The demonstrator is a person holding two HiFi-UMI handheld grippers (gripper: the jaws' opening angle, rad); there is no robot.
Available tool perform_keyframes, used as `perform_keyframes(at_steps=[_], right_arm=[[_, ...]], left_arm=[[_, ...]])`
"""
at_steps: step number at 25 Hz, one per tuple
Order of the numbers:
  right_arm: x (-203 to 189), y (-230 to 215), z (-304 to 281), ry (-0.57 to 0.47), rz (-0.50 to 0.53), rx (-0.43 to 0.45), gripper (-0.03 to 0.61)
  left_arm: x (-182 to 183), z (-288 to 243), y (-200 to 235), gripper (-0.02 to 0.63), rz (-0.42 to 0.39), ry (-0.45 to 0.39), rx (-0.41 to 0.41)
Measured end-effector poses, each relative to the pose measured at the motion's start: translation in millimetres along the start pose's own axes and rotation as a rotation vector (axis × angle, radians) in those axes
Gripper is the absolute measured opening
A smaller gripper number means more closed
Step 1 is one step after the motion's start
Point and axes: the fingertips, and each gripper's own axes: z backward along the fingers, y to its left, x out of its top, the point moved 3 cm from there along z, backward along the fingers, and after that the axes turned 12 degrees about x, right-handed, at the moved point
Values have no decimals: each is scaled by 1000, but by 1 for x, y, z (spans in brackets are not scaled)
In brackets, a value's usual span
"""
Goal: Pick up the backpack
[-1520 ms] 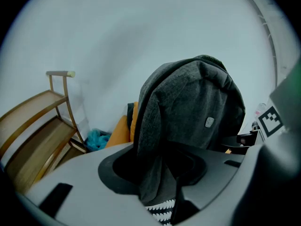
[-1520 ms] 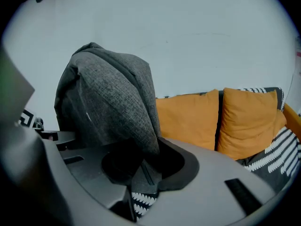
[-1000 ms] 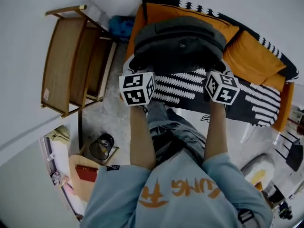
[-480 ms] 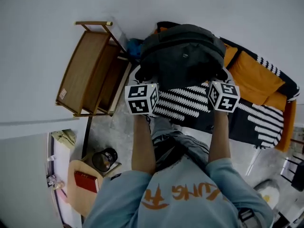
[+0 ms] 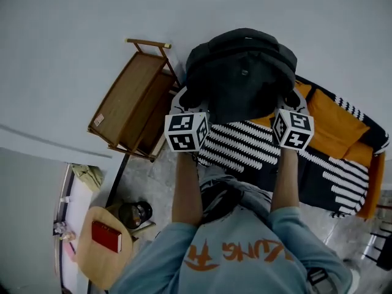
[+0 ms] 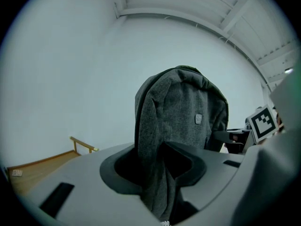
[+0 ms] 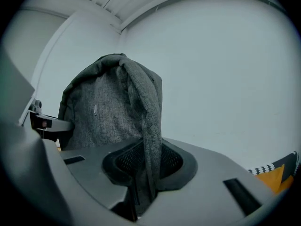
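A dark grey backpack [image 5: 242,72] hangs in the air above the sofa, held up from both sides. My left gripper [image 5: 191,101] is shut on a fold of fabric at its left edge; in the left gripper view the grey cloth [image 6: 181,117] runs down between the jaws of the left gripper [image 6: 157,173]. My right gripper [image 5: 288,101] is shut on the right edge; in the right gripper view a strip of the backpack [image 7: 108,107] is pinched between the jaws of the right gripper [image 7: 146,168]. Both grippers point nearly level toward the white wall.
Below the backpack lies a sofa [image 5: 334,118] with orange cushions and a black-and-white patterned throw [image 5: 239,143]. A wooden rack [image 5: 131,106] stands to the left by the wall. A round stool with a red book [image 5: 105,236] and a dark cap [image 5: 133,213] sit lower left.
Both grippers have risen together with the backpack, lifting it off the sofa cushions. It now hangs higher against the wall.
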Motion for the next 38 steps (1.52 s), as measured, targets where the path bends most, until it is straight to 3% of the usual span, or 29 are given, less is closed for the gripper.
perform_keyframes(at_steps=[10,38], right_arm=[[31,30,17,-96,-11,20,66],[28,28,17,-89,-70,7,64]], left_arm=[[29,45,16,141,43,-123,38],[30,46,15,133,34,-117,43]])
